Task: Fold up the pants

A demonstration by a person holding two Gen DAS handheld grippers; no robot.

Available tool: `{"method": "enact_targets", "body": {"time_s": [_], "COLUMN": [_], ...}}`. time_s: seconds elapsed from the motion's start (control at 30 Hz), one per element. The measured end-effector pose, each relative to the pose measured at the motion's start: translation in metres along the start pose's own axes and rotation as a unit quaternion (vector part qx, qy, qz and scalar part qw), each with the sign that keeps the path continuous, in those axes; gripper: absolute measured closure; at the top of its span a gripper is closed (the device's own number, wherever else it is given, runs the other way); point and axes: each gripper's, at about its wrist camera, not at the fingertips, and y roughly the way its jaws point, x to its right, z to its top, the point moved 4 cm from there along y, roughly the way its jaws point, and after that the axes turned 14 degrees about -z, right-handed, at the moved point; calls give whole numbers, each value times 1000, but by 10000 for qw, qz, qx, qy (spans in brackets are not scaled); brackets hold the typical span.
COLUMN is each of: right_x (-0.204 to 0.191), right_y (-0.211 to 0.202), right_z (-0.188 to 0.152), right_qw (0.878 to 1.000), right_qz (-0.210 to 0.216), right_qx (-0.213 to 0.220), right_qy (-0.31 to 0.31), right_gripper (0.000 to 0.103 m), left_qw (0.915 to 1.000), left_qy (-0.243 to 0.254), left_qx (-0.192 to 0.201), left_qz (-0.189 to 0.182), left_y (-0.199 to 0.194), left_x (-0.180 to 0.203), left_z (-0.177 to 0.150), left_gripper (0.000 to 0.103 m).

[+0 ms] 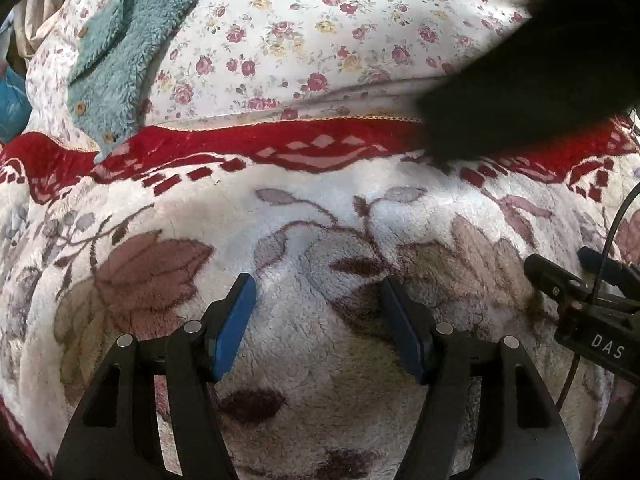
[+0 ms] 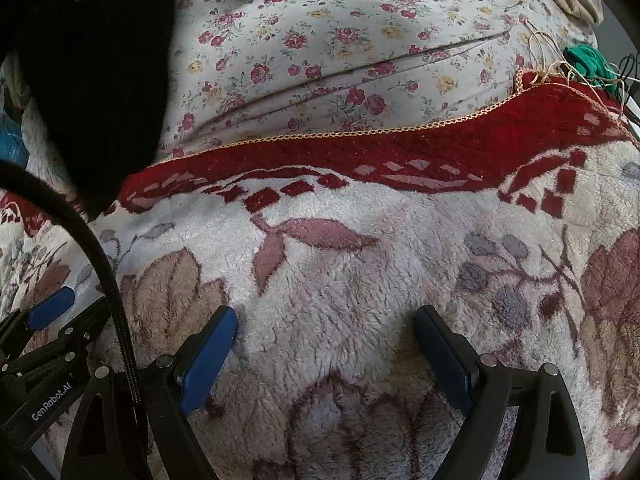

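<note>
The black pants (image 1: 540,80) lie bunched at the upper right of the left wrist view, across the blanket's red border and the floral sheet. In the right wrist view the pants (image 2: 92,80) fill the upper left. My left gripper (image 1: 316,284) hovers open over the white fleece blanket, nothing between its blue pads, with the pants ahead and to the right. My right gripper (image 2: 326,314) is open too, empty, with the pants ahead to its left. The two grippers sit side by side; the left one's blue pad (image 2: 52,308) shows at the right view's left edge.
A fleece blanket (image 1: 320,360) with a leaf pattern and red border (image 2: 360,152) covers the near area. Beyond it lies a floral sheet (image 1: 320,32). A teal fuzzy garment with buttons (image 1: 116,52) rests far left. Green cloth and loose cords (image 2: 584,60) lie far right. A black cable (image 2: 108,272) crosses the left.
</note>
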Motion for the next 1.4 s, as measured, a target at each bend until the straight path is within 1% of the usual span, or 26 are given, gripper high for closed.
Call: {"method": "enact_targets", "body": {"time_s": [0.43, 0.5, 0.83, 0.93, 1.03, 1.13, 1.2, 1.27, 1.33, 1.4], "right_x": [0, 1, 1, 1, 0, -2, 0, 6, 13, 14], "right_y": [0, 0, 0, 0, 1, 3, 1, -5, -17, -29], "right_z": [0, 0, 0, -1, -1, -1, 1, 0, -4, -7], "right_qw": [10000, 10000, 10000, 10000, 10000, 9999, 9997, 9990, 9967, 9932], "right_qz": [0, 5, 3, 2, -18, -75, 52, 384, 746, 1059], "right_qx": [-11, -13, -19, -18, -40, -110, -203, -243, -258, -238], "right_qy": [-5, -1, 0, 1, -22, -110, -128, -59, 179, 417], "right_gripper": [14, 14, 14, 14, 13, 13, 13, 15, 19, 19], "left_qw": [10000, 10000, 10000, 10000, 9996, 9992, 9990, 9992, 9995, 9994], "left_qy": [-49, -50, -44, -26, 125, 42, -46, -74, -99, -190], "left_qx": [13, 15, 13, -45, -235, -348, -334, -221, -91, -1], "left_qz": [-59, -68, -55, -44, -130, -176, -310, -326, -277, -302], "left_y": [-1, -4, -4, -4, -7, -16, -28, -43, -57, -69], "left_x": [6, -4, -3, -4, -3, -6, -5, -8, -13, -18], "left_z": [-1, -2, -2, 0, 0, -1, -7, -8, -8, -8], "left_gripper": [37, 37, 37, 37, 37, 37, 37, 37, 37, 37]}}
